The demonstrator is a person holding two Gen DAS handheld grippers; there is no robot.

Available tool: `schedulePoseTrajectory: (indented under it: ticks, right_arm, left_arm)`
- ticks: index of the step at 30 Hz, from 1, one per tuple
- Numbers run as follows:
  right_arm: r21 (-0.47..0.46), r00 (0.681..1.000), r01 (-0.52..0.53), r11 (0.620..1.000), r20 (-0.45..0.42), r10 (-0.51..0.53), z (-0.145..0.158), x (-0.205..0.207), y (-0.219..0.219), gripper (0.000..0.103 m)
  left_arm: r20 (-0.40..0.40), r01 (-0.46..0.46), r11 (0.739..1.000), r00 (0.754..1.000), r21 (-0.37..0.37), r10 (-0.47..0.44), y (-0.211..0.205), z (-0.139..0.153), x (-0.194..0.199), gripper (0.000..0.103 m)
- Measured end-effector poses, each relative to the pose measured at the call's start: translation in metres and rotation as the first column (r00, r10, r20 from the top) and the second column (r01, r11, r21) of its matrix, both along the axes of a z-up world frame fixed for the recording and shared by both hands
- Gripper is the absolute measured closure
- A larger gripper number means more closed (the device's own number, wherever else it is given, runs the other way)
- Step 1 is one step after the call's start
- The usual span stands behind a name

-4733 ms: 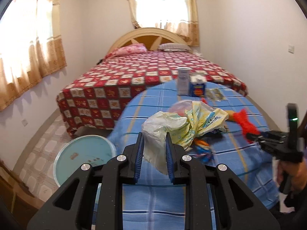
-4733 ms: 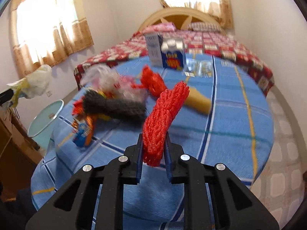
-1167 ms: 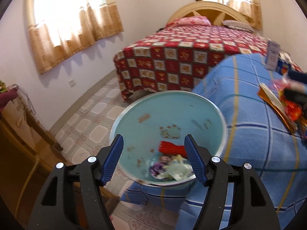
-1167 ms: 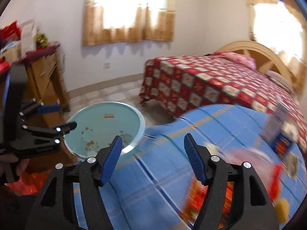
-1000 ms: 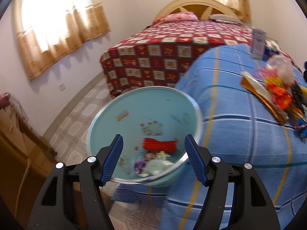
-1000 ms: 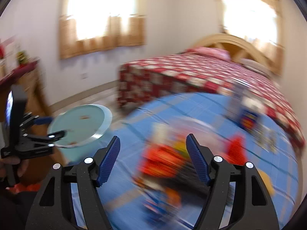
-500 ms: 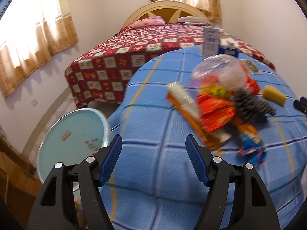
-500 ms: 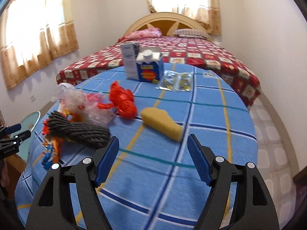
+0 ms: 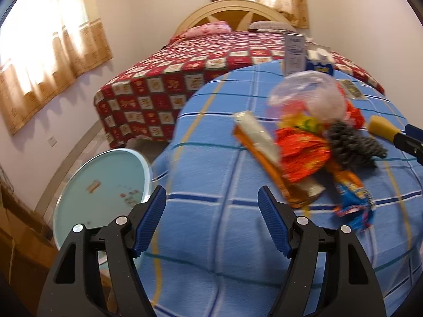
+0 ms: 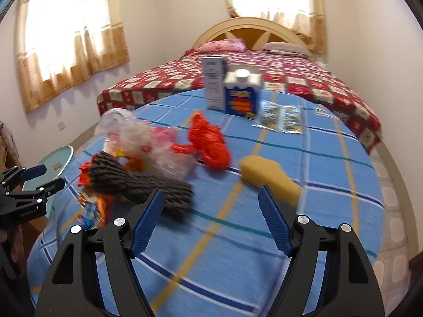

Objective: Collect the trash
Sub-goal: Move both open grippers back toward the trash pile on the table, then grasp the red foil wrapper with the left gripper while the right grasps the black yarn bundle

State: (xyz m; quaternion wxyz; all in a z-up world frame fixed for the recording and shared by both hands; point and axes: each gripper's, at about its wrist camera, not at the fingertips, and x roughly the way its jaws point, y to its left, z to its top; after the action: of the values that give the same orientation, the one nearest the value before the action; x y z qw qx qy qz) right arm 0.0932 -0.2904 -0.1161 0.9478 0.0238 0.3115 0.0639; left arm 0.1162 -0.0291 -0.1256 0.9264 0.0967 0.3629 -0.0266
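A bed (image 10: 290, 79) with a red patchwork cover fills the background. In front of it stands a round table (image 10: 330, 174) under a blue plaid cloth. A pale blue bin (image 9: 105, 185) sits on the floor at the table's left edge. Trash lies clustered on the cloth: a clear plastic bag (image 10: 148, 142), a grey rope bundle (image 10: 142, 182) just in front of it, a red rope bundle (image 10: 208, 142) to the right, a yellow sponge (image 10: 269, 177) further right, and an orange wrapper (image 9: 301, 150). At the far edge stand a white carton (image 10: 214, 84) and a blue carton (image 10: 242, 97); their print is too blurred to read. The left gripper (image 9: 211, 219) and right gripper (image 10: 211, 216) both hang over the cloth with jaws spread wide, holding nothing.
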Motion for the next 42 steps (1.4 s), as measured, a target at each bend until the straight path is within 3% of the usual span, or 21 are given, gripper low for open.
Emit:
schedulePoseTrajectory:
  ticks: [4,6,7,8,11,21,26,30,31,32,33,36,42]
  right_arm:
    - [-0.016,0.993,-0.071,0.997,-0.090,0.069,-0.007,0.024,0.025,0.034]
    - [0.040,0.976,-0.132,0.990,-0.171,0.137,-0.017,0.036,0.031,0.056]
    - [0.059,0.970,-0.147,0.987,-0.189,0.155,-0.021,0.038,0.032,0.062]
    - [0.073,0.966,-0.162,0.984,-0.191,0.173,-0.021,0.038,0.033,0.077]
    - [0.108,0.968,-0.164,0.980,-0.172,0.181,-0.018,0.032,0.029,0.090]
    - [0.115,0.994,-0.093,0.989,-0.050,0.100,0.011,-0.008,0.000,0.093]
    - [0.128,0.998,-0.020,0.992,-0.058,0.028,0.007,-0.021,-0.032,0.093]
    - [0.137,0.997,0.024,0.990,-0.076,-0.014,-0.002,-0.031,-0.053,0.093]
    - [0.139,0.997,0.029,0.990,-0.079,-0.018,-0.003,-0.032,-0.056,0.093]
    - [0.142,0.996,0.038,0.989,-0.082,-0.026,-0.005,-0.033,-0.059,0.093]
    - [0.143,0.996,0.044,0.989,-0.082,-0.032,-0.007,-0.034,-0.062,0.093]
    - [0.147,0.996,0.044,0.988,-0.079,-0.032,-0.009,-0.035,-0.063,0.093]
    - [0.146,0.998,0.013,0.989,-0.056,-0.004,-0.004,-0.036,-0.052,0.093]
  left_arm:
    - [-0.009,-0.038,0.999,0.999,0.002,0.038,0.024,-0.003,0.000,0.032]
    - [-0.015,-0.050,0.999,0.999,-0.002,0.050,0.032,-0.004,0.000,0.032]
    - [-0.015,-0.052,0.999,0.999,-0.005,0.052,0.034,-0.004,0.000,0.032]
    - [-0.015,-0.050,0.999,0.999,-0.008,0.050,0.035,-0.003,0.000,0.032]
    - [-0.004,-0.036,0.999,0.999,-0.017,0.036,0.032,0.001,-0.001,0.032]
    - [0.029,0.081,0.996,0.996,-0.044,-0.080,-0.013,0.013,-0.007,0.032]
    - [0.043,0.159,0.987,0.986,-0.007,-0.158,-0.047,0.010,-0.002,0.032]
    - [0.000,0.193,0.981,0.981,0.008,-0.193,-0.063,-0.005,0.013,0.032]
    - [-0.007,0.195,0.981,0.981,0.010,-0.195,-0.064,-0.008,0.015,0.034]
    - [-0.017,0.201,0.980,0.979,0.002,-0.201,-0.065,-0.011,0.016,0.052]
    - [-0.034,0.214,0.977,0.976,-0.013,-0.215,-0.065,-0.013,0.019,0.077]
    - [-0.024,0.219,0.975,0.975,-0.034,-0.220,-0.063,-0.008,0.019,0.095]
    - [0.047,0.198,0.978,0.980,-0.061,-0.196,-0.043,0.024,0.004,0.098]
